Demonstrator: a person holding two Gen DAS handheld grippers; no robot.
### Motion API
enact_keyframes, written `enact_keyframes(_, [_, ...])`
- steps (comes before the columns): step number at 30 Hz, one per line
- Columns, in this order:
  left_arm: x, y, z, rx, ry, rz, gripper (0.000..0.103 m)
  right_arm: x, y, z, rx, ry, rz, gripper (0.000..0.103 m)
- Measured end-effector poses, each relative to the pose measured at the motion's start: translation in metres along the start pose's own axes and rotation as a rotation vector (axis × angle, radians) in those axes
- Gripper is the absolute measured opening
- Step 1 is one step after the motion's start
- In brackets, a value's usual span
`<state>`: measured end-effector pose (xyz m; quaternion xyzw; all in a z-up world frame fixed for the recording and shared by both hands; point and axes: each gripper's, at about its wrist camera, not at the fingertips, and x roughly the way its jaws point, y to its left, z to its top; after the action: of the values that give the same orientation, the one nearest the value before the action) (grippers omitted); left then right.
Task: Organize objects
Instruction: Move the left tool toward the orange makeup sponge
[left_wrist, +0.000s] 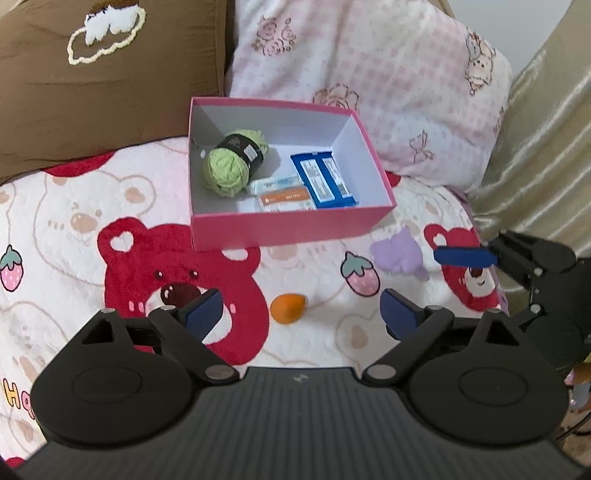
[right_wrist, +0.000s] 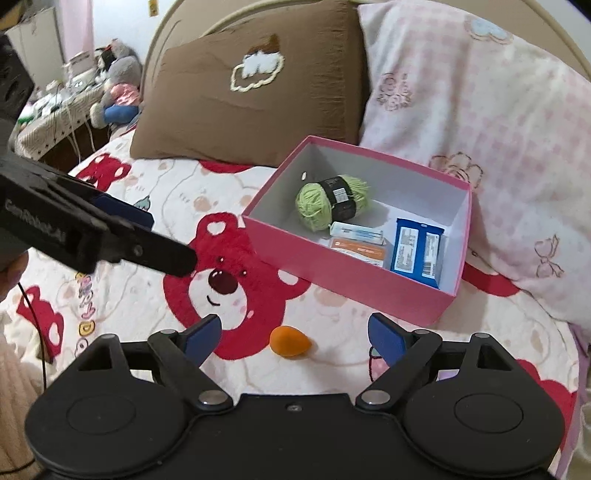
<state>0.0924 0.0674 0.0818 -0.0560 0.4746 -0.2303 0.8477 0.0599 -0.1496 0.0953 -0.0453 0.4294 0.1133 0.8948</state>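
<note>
A small orange egg-shaped object (left_wrist: 288, 308) (right_wrist: 290, 341) lies on the bear-print blanket (left_wrist: 74, 229), in front of a pink open box (left_wrist: 280, 230) (right_wrist: 347, 284). The box holds a green yarn ball (left_wrist: 231, 166) (right_wrist: 328, 201), a blue packet (left_wrist: 325, 179) (right_wrist: 415, 251) and two small cartons (left_wrist: 282, 192) (right_wrist: 358, 243). My left gripper (left_wrist: 301, 309) stands open, with the orange object showing in the gap between its fingers and touching neither. My right gripper (right_wrist: 295, 331) is open too, framing the same object. Each gripper shows at the edge of the other's view.
A brown pillow (right_wrist: 251, 99) and a pink checked pillow (right_wrist: 480, 122) lean behind the box. A cluttered bedside table with plush toys (right_wrist: 110, 85) stands beyond the bed's left edge. Shiny gold fabric (left_wrist: 535, 147) hangs at the right.
</note>
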Motion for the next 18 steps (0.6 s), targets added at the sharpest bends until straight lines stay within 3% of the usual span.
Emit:
enact_keyframes(8, [0.009,0.009,-0.015,0.024,-0.010,-0.009,0.092,0.006,0.010,-0.006,-0.010,0.021,0.046,0.089])
enact_keyframes(18, [0.036,0.020,-0.038,0.001,0.021,-0.072,0.092,0.036,0.012,-0.033,0.090,0.052,0.114,0.089])
